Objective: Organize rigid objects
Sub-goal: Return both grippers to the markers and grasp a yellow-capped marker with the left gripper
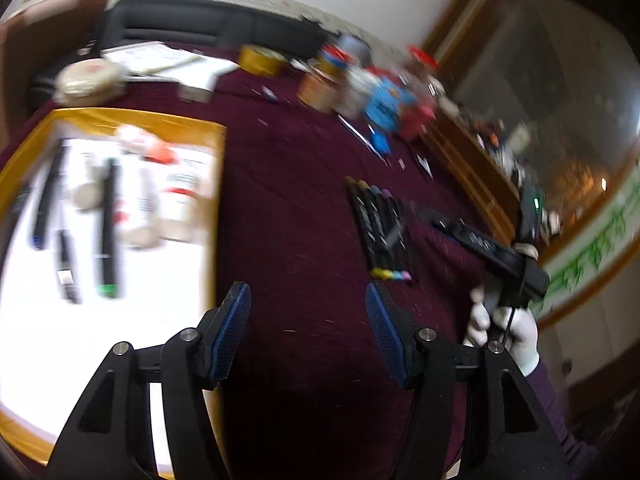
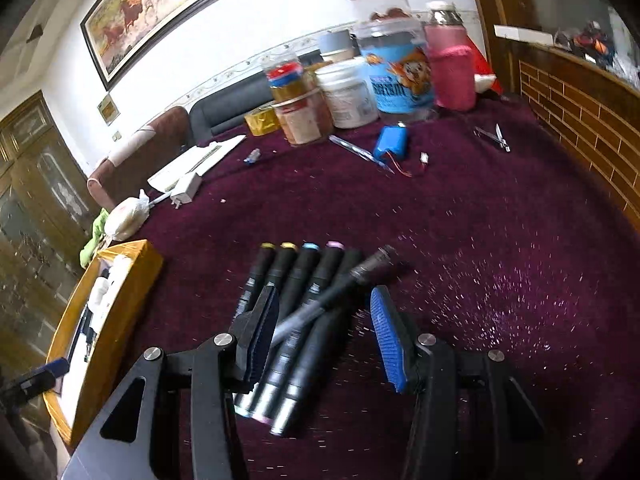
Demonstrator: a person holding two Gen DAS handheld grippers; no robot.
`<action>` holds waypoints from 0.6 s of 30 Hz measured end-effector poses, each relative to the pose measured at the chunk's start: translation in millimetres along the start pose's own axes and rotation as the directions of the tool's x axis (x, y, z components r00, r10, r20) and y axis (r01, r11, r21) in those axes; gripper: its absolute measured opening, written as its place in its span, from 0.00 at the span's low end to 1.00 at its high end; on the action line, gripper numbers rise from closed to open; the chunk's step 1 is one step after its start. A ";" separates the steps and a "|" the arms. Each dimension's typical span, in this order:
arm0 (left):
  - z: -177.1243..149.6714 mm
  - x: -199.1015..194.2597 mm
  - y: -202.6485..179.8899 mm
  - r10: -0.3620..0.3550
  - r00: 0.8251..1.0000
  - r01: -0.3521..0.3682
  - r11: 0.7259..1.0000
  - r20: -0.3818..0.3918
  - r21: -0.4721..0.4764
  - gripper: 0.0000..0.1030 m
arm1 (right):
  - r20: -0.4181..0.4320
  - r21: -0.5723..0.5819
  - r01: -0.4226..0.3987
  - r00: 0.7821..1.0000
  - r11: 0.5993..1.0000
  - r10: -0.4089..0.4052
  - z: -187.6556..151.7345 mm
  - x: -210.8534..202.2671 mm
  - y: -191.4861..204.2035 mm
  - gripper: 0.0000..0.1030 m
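Note:
Several black markers (image 2: 296,304) with coloured caps lie side by side on the maroon cloth; they also show in the left wrist view (image 1: 380,228). One more marker (image 2: 340,292) lies slanted across them, blurred. My right gripper (image 2: 324,336) is open just above the row, jaws either side of the slanted marker, not touching it. My left gripper (image 1: 308,332) is open and empty over bare cloth, right of the gold-rimmed white tray (image 1: 218,184). The tray holds pens (image 1: 106,224) and small white bottles (image 1: 180,200). The right gripper's body (image 1: 496,252) shows by the markers.
Jars and tubs (image 2: 376,76) crowd the table's far side, with a blue battery pack (image 2: 390,142), a pen (image 2: 360,154) and nail clippers (image 2: 496,136) in front. A white charger (image 2: 186,192) and papers (image 2: 192,164) lie far left. A wooden partition (image 2: 580,120) bounds the right.

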State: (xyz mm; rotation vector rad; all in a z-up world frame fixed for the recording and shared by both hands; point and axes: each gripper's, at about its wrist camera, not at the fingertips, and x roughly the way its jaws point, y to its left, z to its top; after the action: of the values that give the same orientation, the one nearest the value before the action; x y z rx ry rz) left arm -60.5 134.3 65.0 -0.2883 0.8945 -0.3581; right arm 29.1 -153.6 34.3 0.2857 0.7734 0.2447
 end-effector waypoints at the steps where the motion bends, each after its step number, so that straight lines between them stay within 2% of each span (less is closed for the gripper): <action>1: 1.1 13.2 -13.2 0.005 1.000 -0.004 1.000 -0.026 0.025 0.57 | -0.005 0.013 -0.014 1.000 1.000 0.014 -1.8 4.2 -4.9 0.41; 3: 4.4 32.6 -28.7 0.016 0.998 -0.013 0.999 -0.055 0.050 0.57 | -0.017 0.022 -0.023 1.000 0.999 0.024 -3.5 7.3 -8.1 0.41; 7: 18.7 76.3 -55.3 0.031 0.995 -0.023 0.996 -0.091 0.087 0.57 | 0.036 0.038 -0.031 0.999 0.999 0.030 -2.6 -1.5 -14.2 0.41; 9: 30.7 100.5 -62.4 0.062 0.993 -0.053 0.994 -0.100 0.091 0.56 | 0.047 0.056 -0.036 0.998 0.998 0.033 -2.7 -4.5 -19.2 0.41; 12: 50.6 139.8 -77.8 0.145 0.985 -0.132 0.982 -0.093 0.137 0.56 | 0.057 0.077 -0.050 0.997 0.996 0.046 -3.7 -8.3 -24.7 0.41; 16: 55.1 169.0 -83.3 0.170 0.981 -0.149 0.968 -0.092 0.203 0.55 | 0.052 0.115 -0.064 0.997 0.991 0.059 -3.2 -7.8 -32.4 0.41; 17: 53.2 167.1 -85.4 0.175 0.982 -0.153 0.960 -0.075 0.235 0.50 | 0.047 0.123 -0.067 0.997 0.990 0.062 -3.5 -6.8 -34.2 0.41; 18: 50.2 164.6 -86.1 0.156 0.984 -0.131 0.960 -0.084 0.248 0.30 | 0.042 0.129 -0.070 0.997 0.989 0.065 -3.8 -5.9 -35.7 0.41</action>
State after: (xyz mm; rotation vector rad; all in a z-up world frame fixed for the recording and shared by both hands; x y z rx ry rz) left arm 58.4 -7.7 12.5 0.0208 0.9563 -0.3450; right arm 26.3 -188.2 23.3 0.4398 0.7440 0.2518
